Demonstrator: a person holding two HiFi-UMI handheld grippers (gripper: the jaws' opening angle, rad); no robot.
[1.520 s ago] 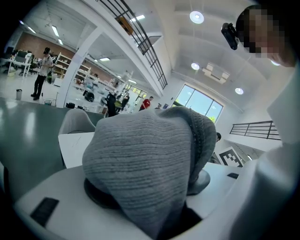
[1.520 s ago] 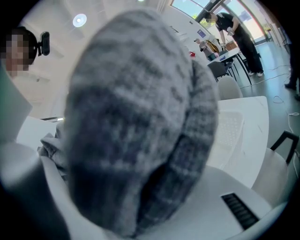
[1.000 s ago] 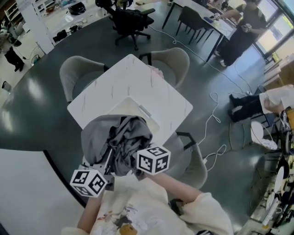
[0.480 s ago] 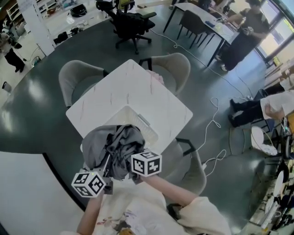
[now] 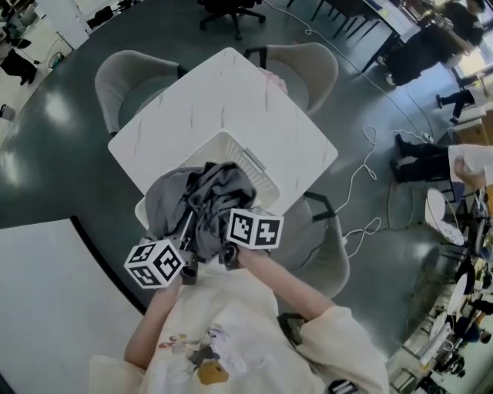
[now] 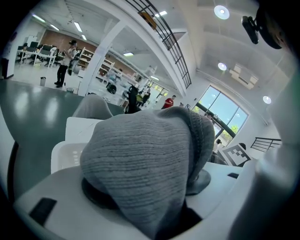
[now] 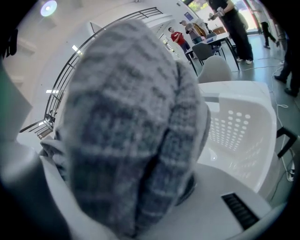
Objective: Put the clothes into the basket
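You stand at a white square table point(image 5: 231, 108) with faint grey veining. It sits on a glossy dark floor point(image 5: 46, 169) that meets a curved white patch point(image 5: 54, 308) at the lower left. The room is a wide, bright open office. The gripper views show a railed upper level, round ceiling lights and tall windows.

One white basket point(image 5: 258, 165) with perforated walls sits on the near half of the table. The clothes point(image 5: 208, 202) are a single grey bundle in a lighter and a darker shade, bunched over the near part of the basket and hiding its near rim. You cannot tell how many garments are in it, or whether it already rests inside.

Your left gripper point(image 5: 185, 235) has its jaws fairly wide, pressed on a thick fold of ribbed grey knit. Your right gripper point(image 5: 229, 245) has its jaws much closer together, also clamped on grey knit. Each holds its own part of the bundle — both sit at the near edge of the table, side by side.

Three pale chairs ring the table: two on the far side point(image 5: 127, 77) point(image 5: 304, 69) and one at the near right point(image 5: 327, 258). One black office chair point(image 5: 231, 8) stands beyond. A white cable point(image 5: 362, 177) loops across the floor — to the right of it, two people point(image 5: 427, 50) point(image 5: 431, 158) can be made out.
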